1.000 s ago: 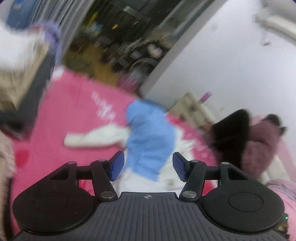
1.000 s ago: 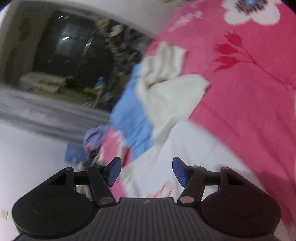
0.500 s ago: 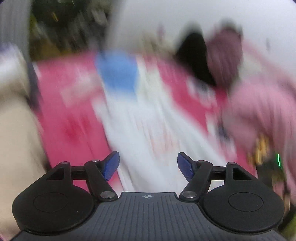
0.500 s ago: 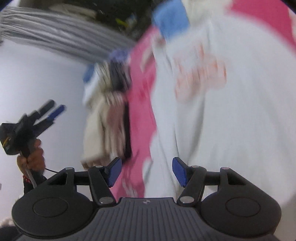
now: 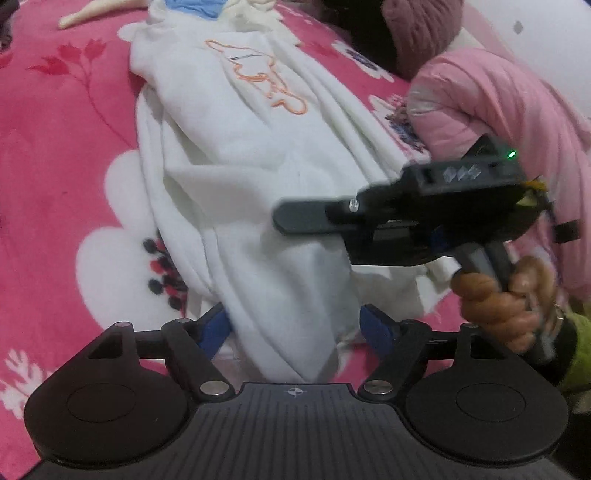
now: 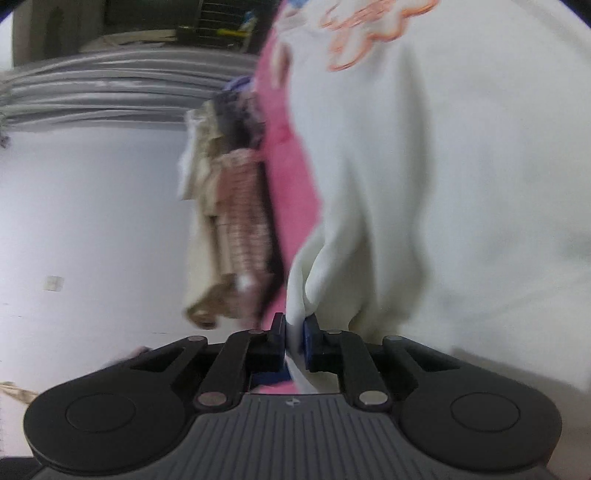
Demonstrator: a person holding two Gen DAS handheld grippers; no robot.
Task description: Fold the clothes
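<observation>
A white garment with an orange outline print lies rumpled along a pink flowered blanket. My left gripper hovers over its near end, jaws opening; white cloth lies between the blue pads without being pressed. My right gripper, held in a hand, comes in from the right over the same end. In the right wrist view the right gripper is closing and pinches a raised fold of the white garment.
A pink padded jacket and a maroon fuzzy garment lie at the right of the blanket. A blue garment lies beyond the white one. A pile of clothes sits at the blanket's edge by a white wall.
Both grippers swung down and in to the near end of the white garment. The right jaws went from wide apart to pinching a fold. The left jaws spread a little wider.
</observation>
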